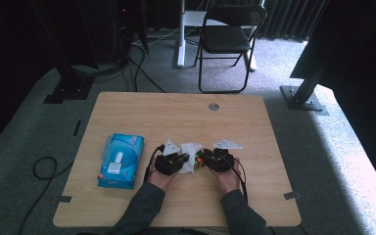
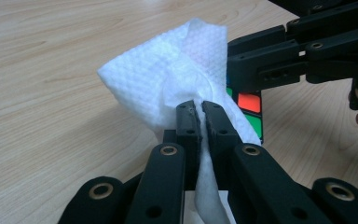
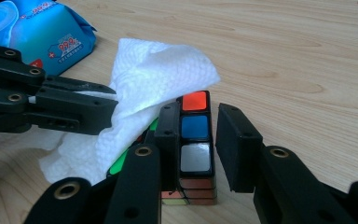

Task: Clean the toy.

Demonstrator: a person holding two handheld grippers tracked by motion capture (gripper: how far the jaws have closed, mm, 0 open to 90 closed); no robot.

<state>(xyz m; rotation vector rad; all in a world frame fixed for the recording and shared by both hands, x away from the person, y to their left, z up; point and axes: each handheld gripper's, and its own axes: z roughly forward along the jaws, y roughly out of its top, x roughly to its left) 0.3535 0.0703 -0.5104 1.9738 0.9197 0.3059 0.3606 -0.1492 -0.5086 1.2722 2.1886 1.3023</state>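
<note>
Grippers met at the middle of the wooden table [image 1: 176, 117], near its front edge. Left gripper [image 2: 200, 114] was clenched on a white wipe [image 2: 168, 79], jaws pinched tight with the sheet trailing down between them and bunching above. Wipe lay draped against the puzzle cube [image 3: 195, 140], covering its left side in the right gripper view. Right gripper [image 3: 205, 140] straddled the cube: one jaw touched the cube's side, the other stood just off the near face with a gap showing, so whether it gripped could not be told. Cube sat on the table between both grippers; orange, blue and white tiles faced the right camera. Blue wipes packet [image 1: 121, 159] lay flat, well left of the hands.
</note>
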